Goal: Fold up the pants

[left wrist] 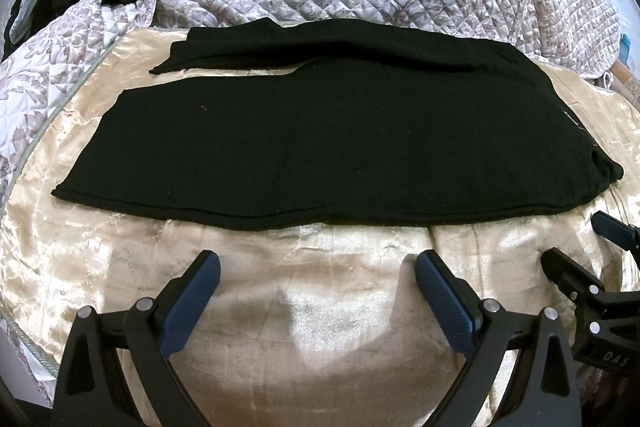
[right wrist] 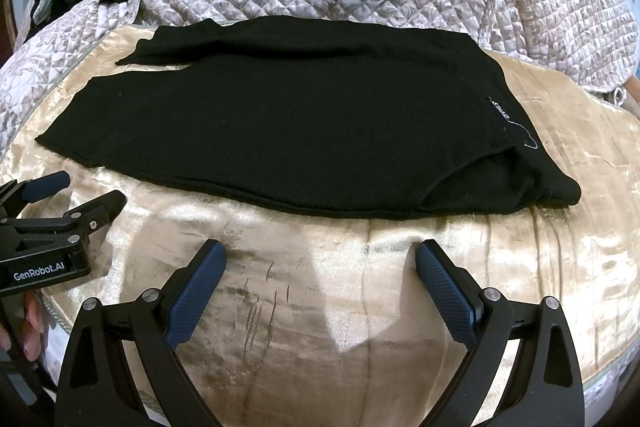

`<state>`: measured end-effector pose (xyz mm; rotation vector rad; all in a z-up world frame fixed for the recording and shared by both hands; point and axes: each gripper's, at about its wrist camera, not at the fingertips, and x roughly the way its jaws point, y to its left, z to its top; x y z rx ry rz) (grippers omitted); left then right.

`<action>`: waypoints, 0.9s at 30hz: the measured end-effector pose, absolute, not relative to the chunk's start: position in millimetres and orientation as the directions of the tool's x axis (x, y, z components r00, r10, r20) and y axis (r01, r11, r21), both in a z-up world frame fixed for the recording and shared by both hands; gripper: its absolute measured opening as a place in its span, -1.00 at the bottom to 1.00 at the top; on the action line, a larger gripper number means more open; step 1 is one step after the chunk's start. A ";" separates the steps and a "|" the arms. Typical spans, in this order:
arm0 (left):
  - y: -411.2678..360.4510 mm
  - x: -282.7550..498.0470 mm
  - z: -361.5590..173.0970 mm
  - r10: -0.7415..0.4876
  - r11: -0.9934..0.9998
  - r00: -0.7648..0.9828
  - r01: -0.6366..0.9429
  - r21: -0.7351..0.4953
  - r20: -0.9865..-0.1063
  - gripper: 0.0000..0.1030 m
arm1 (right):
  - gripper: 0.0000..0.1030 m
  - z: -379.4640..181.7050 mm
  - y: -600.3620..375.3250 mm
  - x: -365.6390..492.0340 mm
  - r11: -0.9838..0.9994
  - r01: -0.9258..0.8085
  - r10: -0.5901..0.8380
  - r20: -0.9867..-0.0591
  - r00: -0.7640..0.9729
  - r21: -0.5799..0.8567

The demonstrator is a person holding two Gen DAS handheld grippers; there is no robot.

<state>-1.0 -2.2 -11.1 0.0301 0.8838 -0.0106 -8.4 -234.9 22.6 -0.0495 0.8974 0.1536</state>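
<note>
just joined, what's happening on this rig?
A person holds two grippers over a bed. Black pants lie spread flat on the gold cover, legs to the left, waistband to the right. The left gripper and right gripper are both open, short of the pants' near edge, touching nothing. No fold looks started yet.

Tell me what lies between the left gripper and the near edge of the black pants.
Only bare golden satin cover. In the left wrist view, nothing sits between the open left gripper and the black pants; the right gripper is off to the side.
</note>
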 end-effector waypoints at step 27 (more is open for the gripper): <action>-7.9 -3.9 -5.4 -0.017 0.999 0.636 0.032 0.004 -0.772 0.93 | 0.87 27.1 -237.2 -8.4 0.984 -0.174 0.131 -0.787 0.603 0.031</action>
